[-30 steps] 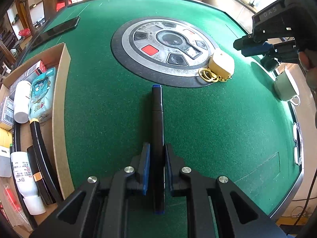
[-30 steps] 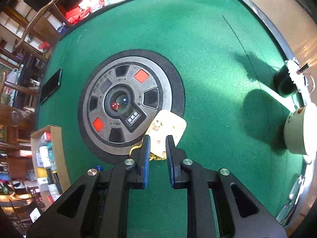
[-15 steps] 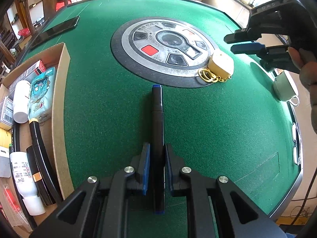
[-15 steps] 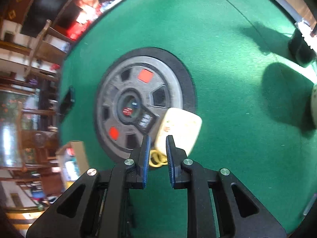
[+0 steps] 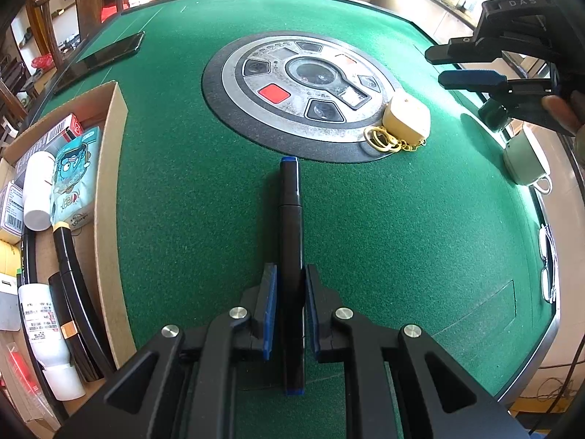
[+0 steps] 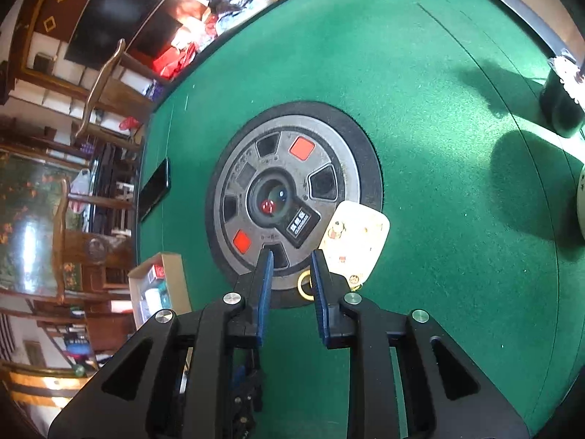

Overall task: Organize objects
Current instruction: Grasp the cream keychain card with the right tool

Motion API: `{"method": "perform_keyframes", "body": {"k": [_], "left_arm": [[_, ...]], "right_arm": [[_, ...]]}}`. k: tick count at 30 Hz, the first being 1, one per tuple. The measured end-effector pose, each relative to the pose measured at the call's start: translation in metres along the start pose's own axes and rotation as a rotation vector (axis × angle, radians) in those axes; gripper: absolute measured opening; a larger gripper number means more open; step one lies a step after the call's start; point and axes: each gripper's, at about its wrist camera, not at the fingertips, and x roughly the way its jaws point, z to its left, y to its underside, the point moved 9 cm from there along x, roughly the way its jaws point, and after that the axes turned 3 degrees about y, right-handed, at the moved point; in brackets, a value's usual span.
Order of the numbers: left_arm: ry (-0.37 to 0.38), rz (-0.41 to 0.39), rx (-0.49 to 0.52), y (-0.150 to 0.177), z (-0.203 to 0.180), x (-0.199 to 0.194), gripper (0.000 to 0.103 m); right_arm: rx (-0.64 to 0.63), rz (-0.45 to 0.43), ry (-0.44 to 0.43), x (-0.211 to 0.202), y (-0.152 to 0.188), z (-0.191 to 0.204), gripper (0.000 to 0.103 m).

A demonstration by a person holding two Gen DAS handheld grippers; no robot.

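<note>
My left gripper (image 5: 289,270) is shut on a black marker with blue ends (image 5: 290,219), which points away over the green felt table (image 5: 402,237). A cream case with a gold keyring (image 5: 407,119) lies on the rim of the round silver console (image 5: 303,87). My right gripper (image 5: 433,67) hovers above and to the right of the case. In the right wrist view the right gripper (image 6: 291,256) has its jaws opening with nothing gripped. The cream case (image 6: 353,241) sits just right of its fingers, and the gold ring (image 6: 303,285) shows between them, below on the table.
A cardboard box (image 5: 109,183) at the left edge holds bottles, packets and black tubes. A dark phone (image 5: 106,53) lies at the far left. A pale mug (image 5: 523,159) stands near the right rim, and a black cup (image 6: 559,109) beside it. A person's fingers (image 5: 559,106) hold the right gripper.
The right gripper has tilted and swung over the cream case, and its jaws have parted a little. The left gripper and the marker have kept still.
</note>
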Motion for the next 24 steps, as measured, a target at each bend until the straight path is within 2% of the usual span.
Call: {"method": "perform_keyframes", "body": {"k": [5,6,7,8,9,11,13,14,19,24], "left_arm": [[-0.002,0.000,0.002,-0.001,0.000,0.000,0.014],[-0.002,0.000,0.002,-0.001,-0.001,0.001,0.014],[-0.003,0.000,0.003,-0.001,-0.001,0.001,0.014],[-0.003,0.000,0.004,-0.001,-0.001,0.001,0.014],[-0.002,0.000,0.004,-0.002,-0.001,0.001,0.014],[-0.001,0.000,0.004,-0.002,-0.001,0.001,0.014],[-0.001,0.000,0.003,-0.002,-0.001,0.001,0.014],[-0.001,0.000,0.003,-0.002,-0.001,0.001,0.014],[-0.004,0.000,0.007,-0.003,-0.001,0.001,0.014],[-0.016,-0.003,0.013,-0.004,-0.002,0.001,0.014]], "right_arm": [[0.009,0.026,0.008,0.002,0.000,-0.004,0.020],[-0.008,0.032,0.022,0.003,0.001,-0.004,0.023],[-0.032,0.039,0.043,0.004,0.002,-0.004,0.032],[-0.058,0.053,0.092,0.006,0.004,-0.006,0.062],[-0.060,0.046,0.112,0.005,0.004,-0.008,0.068],[-0.026,-0.013,0.090,0.000,-0.002,-0.011,0.069],[-0.023,-0.048,0.126,-0.003,-0.008,-0.016,0.075],[-0.011,-0.039,0.143,-0.001,-0.008,-0.019,0.079],[0.069,0.046,0.222,0.023,-0.002,-0.038,0.079],[0.094,0.066,0.272,0.041,-0.002,-0.034,0.079]]}}
